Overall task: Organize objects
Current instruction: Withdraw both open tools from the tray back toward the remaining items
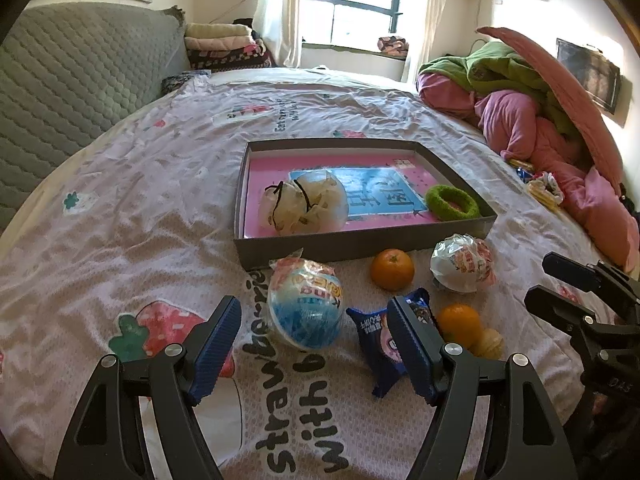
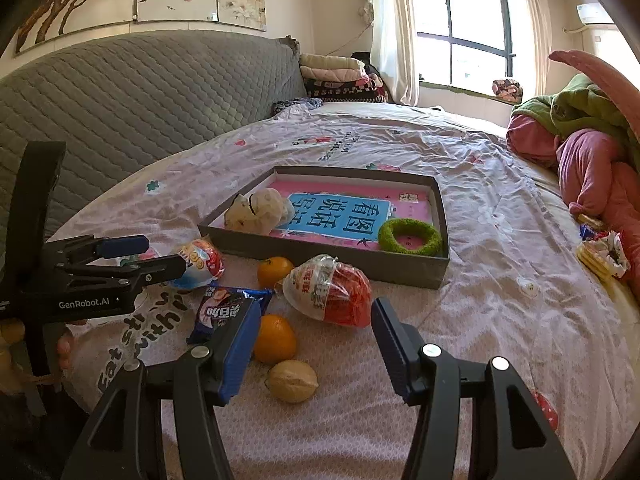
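Note:
A grey tray [image 1: 360,249] [image 2: 328,261] lies on the bed and holds a cream mesh pouch [image 1: 304,206] [image 2: 256,210] and a green ring [image 1: 452,202] [image 2: 410,236]. In front of it lie a blue-white wrapped ball [image 1: 306,308] [image 2: 200,264], a blue snack packet [image 1: 376,346] [image 2: 224,308], two oranges [image 1: 392,269] [image 2: 276,338], a red-white wrapped ball [image 1: 464,263] [image 2: 332,290] and a walnut [image 1: 490,343] [image 2: 292,381]. My left gripper [image 1: 316,344] [image 2: 164,254] is open just short of the blue-white ball. My right gripper [image 2: 318,344] [image 1: 540,278] is open, short of the red-white ball.
The bed sheet [image 1: 160,208] has a strawberry print. A grey quilted headboard [image 2: 140,92] runs along the left. Pink and green bedding [image 1: 532,112] is piled at the right, with small snack items [image 2: 600,254] beside it. Folded blankets [image 1: 228,46] sit by the window.

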